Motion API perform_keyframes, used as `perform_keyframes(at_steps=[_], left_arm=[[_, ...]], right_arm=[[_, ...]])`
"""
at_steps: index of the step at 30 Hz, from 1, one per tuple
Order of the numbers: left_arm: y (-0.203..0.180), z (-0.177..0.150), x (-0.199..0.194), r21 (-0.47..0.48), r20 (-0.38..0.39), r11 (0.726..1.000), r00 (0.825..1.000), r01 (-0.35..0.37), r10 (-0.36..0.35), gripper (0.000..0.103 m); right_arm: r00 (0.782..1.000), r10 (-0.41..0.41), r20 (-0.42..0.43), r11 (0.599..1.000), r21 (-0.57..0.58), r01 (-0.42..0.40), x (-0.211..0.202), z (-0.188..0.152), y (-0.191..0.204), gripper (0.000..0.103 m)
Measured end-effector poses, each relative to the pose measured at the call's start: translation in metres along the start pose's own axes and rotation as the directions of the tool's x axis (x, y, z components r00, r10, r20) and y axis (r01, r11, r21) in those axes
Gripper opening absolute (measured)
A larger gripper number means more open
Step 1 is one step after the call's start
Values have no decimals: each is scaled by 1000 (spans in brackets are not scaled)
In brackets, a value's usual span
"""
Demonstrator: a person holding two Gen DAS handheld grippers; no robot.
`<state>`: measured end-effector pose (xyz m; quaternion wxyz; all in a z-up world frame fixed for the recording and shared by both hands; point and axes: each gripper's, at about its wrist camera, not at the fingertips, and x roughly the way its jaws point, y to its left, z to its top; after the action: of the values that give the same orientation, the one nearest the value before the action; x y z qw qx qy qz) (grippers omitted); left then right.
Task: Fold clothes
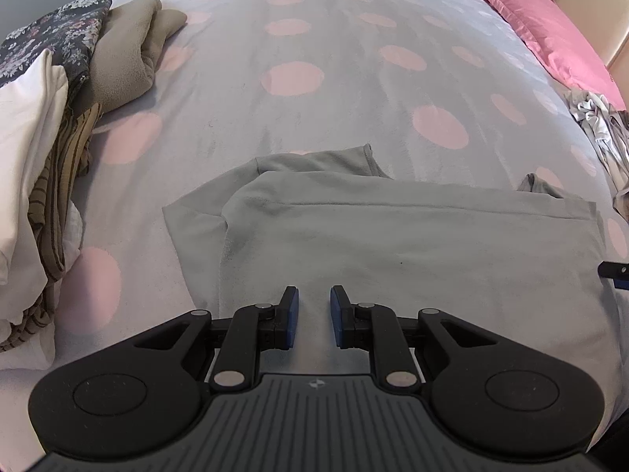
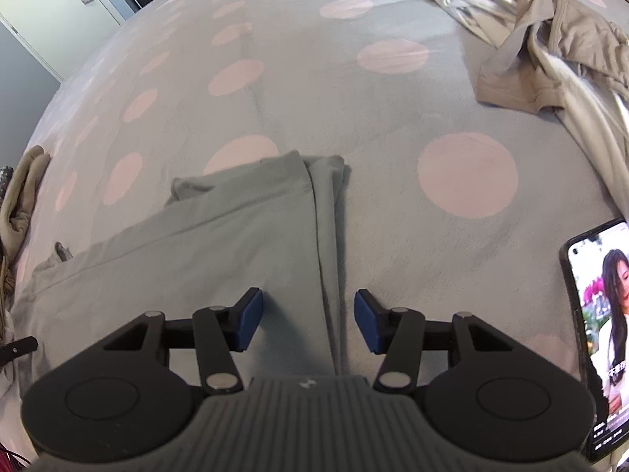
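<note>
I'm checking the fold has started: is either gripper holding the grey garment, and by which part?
Neither. The left gripper and right gripper stand open above the grey garment; no cloth is pinched between the pads.

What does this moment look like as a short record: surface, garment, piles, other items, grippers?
surface: bed cover, grey with pink dots
garment: grey garment, partly folded, flat on cover
piles: folded stack at left of left view; loose clothes at top right of right view
other: pillow; phone, screen lit
left hand-held gripper: narrow gap, over garment
right hand-held gripper: open, astride garment edge
</note>
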<state>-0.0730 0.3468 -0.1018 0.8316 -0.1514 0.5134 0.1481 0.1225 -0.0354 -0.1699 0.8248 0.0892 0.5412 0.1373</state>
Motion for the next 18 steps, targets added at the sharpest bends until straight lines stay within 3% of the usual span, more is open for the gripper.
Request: perform_keyframes(at_steps=[2, 4, 7, 13, 18], left_arm=[[0, 0, 2, 1, -4, 1000, 1000, -3, 3, 16], [0, 1, 4, 3, -8, 1000, 1000, -6, 6, 16], [0, 1, 5, 5, -9, 1000, 1000, -9, 9, 16], [2, -2, -2, 7, 5, 1000, 1000, -14, 14, 16], [5, -3, -9, -3, 18, 1000, 1000, -17, 17, 16]], right_arm=[[1000, 1, 11, 1000, -21, -1, 3, -2, 1, 50], [999, 29, 14, 999, -30, -28, 3, -3, 2, 30], [999, 38, 18, 999, -39, -38, 2, -5, 8, 18], [998, 9, 56, 1000, -19, -8, -11, -7, 21, 11], [995, 45, 88, 999, -27, -42, -33, -8, 44, 11]])
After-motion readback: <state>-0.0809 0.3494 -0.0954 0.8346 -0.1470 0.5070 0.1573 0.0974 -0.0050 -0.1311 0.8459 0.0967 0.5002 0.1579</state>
